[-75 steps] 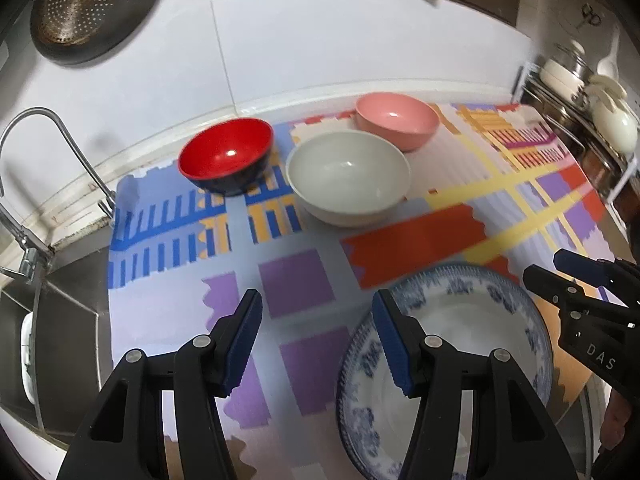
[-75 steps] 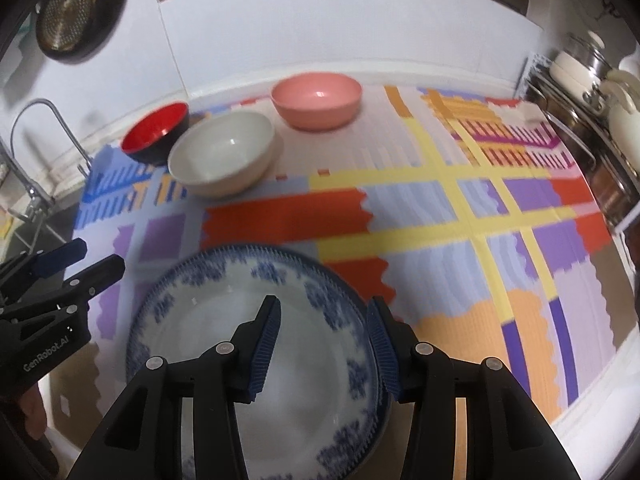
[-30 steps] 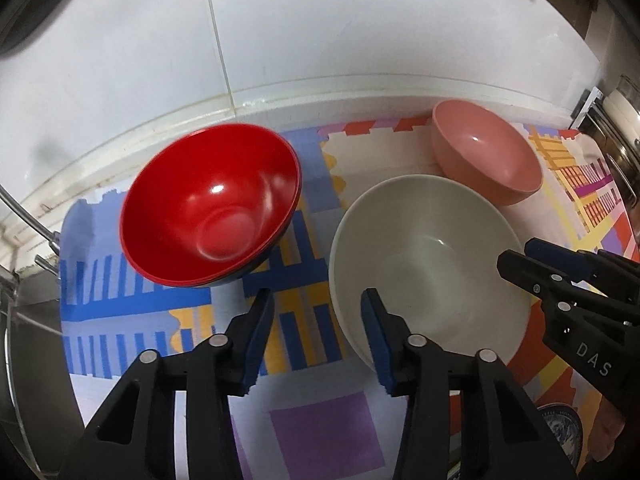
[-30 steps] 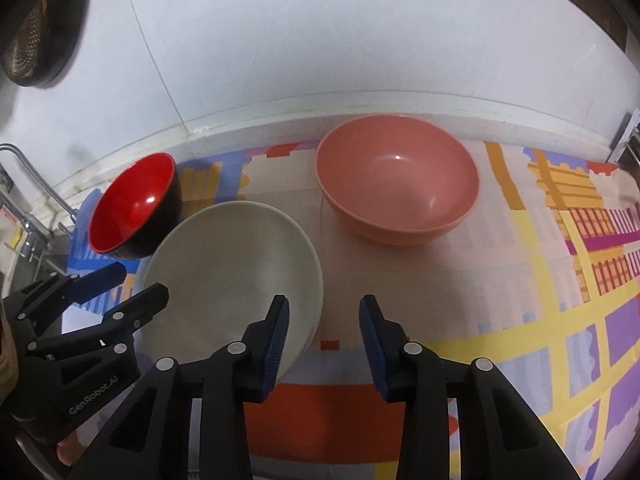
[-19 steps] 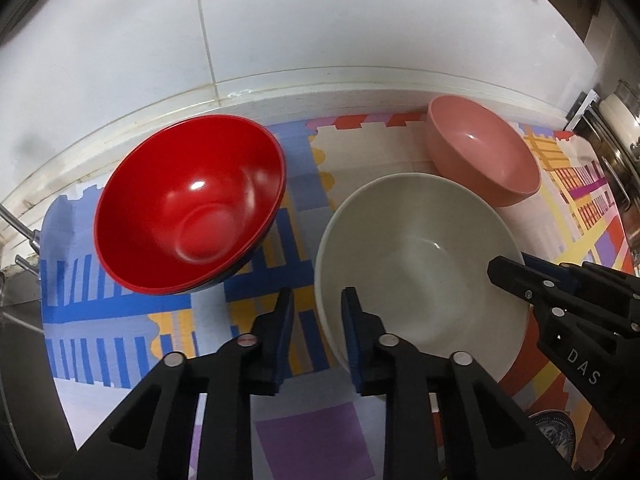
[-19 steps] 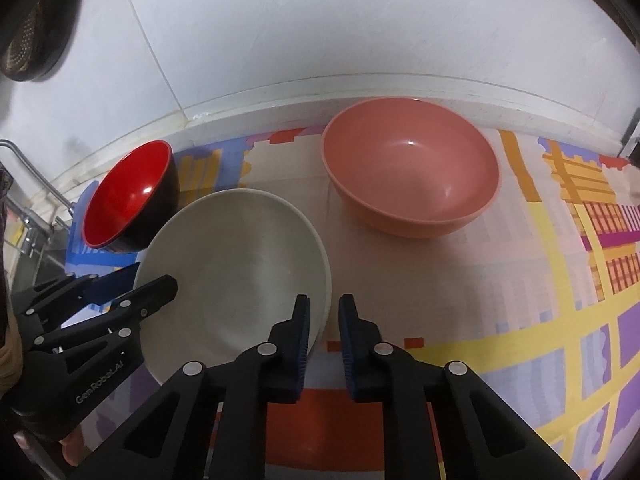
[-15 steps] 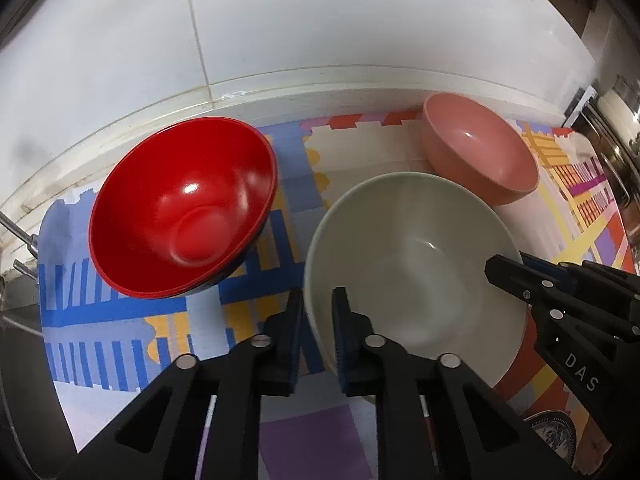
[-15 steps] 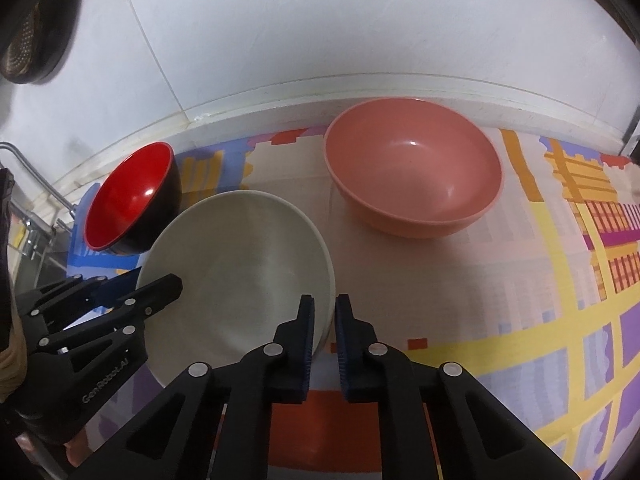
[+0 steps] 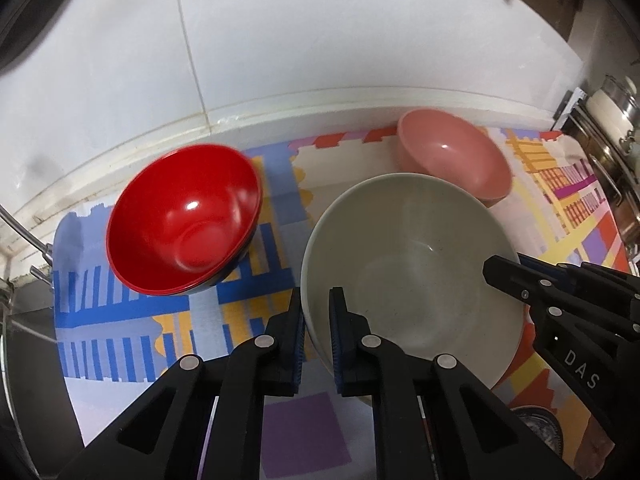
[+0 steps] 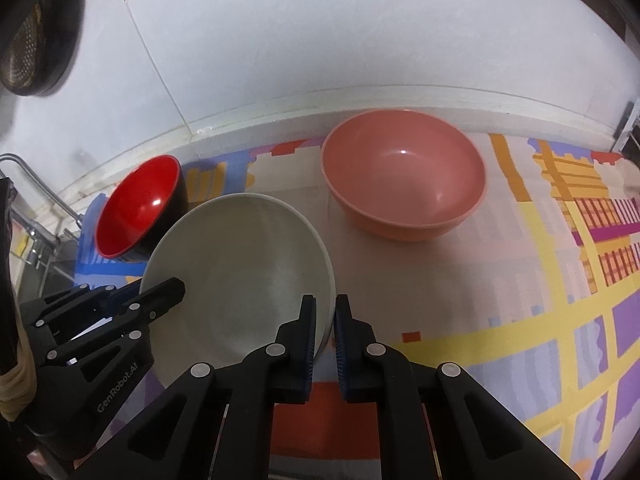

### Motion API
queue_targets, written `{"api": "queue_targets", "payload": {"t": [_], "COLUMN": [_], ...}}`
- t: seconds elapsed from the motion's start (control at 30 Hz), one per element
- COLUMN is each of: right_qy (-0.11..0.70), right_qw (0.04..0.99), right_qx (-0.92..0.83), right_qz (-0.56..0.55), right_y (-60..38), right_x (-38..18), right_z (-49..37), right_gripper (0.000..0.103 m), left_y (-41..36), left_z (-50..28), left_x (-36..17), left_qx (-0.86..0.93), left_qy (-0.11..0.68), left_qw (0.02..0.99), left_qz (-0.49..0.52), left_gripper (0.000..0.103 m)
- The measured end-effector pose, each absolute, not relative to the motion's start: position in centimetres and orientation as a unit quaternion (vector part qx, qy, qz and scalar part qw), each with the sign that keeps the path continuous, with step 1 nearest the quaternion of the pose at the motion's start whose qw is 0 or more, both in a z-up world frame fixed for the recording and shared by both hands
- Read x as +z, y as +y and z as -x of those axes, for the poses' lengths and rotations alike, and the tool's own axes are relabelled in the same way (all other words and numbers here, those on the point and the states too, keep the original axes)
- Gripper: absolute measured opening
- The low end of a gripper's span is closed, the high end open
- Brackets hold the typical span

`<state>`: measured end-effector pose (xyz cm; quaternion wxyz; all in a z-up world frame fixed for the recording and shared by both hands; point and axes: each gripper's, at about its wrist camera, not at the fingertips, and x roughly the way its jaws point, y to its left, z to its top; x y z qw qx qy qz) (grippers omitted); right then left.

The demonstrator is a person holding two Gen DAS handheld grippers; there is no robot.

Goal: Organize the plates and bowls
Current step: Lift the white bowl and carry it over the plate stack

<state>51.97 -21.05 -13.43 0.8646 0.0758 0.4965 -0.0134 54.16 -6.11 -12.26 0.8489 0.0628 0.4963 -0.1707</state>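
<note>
A large grey-white bowl [image 9: 412, 252] sits on the colourful mat between my two grippers. My left gripper [image 9: 316, 300] is shut on its left rim. My right gripper [image 10: 325, 308] is shut on its right rim; the bowl [image 10: 240, 276] looks tilted up in the right wrist view. A red bowl with a black outside [image 9: 184, 216] lies left of it, also in the right wrist view [image 10: 136, 208]. A pink bowl [image 9: 452, 160] stands behind it to the right, also in the right wrist view [image 10: 404, 176]. A blue-patterned plate's edge [image 9: 540, 434] shows at the near right.
The white tiled wall [image 9: 280, 40] with a raised ledge runs close behind the bowls. A sink and tap [image 10: 36, 200] lie at the left. A rack with pots [image 9: 612, 120] stands at the right. A dark strainer [image 10: 32, 40] hangs upper left.
Both grippers moved from the blue plate to the grey-white bowl, then closed from open onto its opposite rims. The bowl has risen or tilted slightly.
</note>
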Motion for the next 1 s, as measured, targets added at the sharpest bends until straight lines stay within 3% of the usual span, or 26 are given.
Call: {"api": "queue_targets", "payload": {"t": [1.0], "right_qy": [0.461], "right_qw": [0.87], "right_qx": [-0.135], "right_qz": [-0.109], "right_y": [-31.6], "right_x": [-6.9], "right_z": [-35.9], "right_gripper": [0.01], "left_y": [-19.8], "left_z": [-39.9], "left_x": [-7.2], "left_qx": [-0.329], "left_qy": [0.463], "left_qw": [0.813], "left_qz": [-0.126], "left_gripper": [0.015]}}
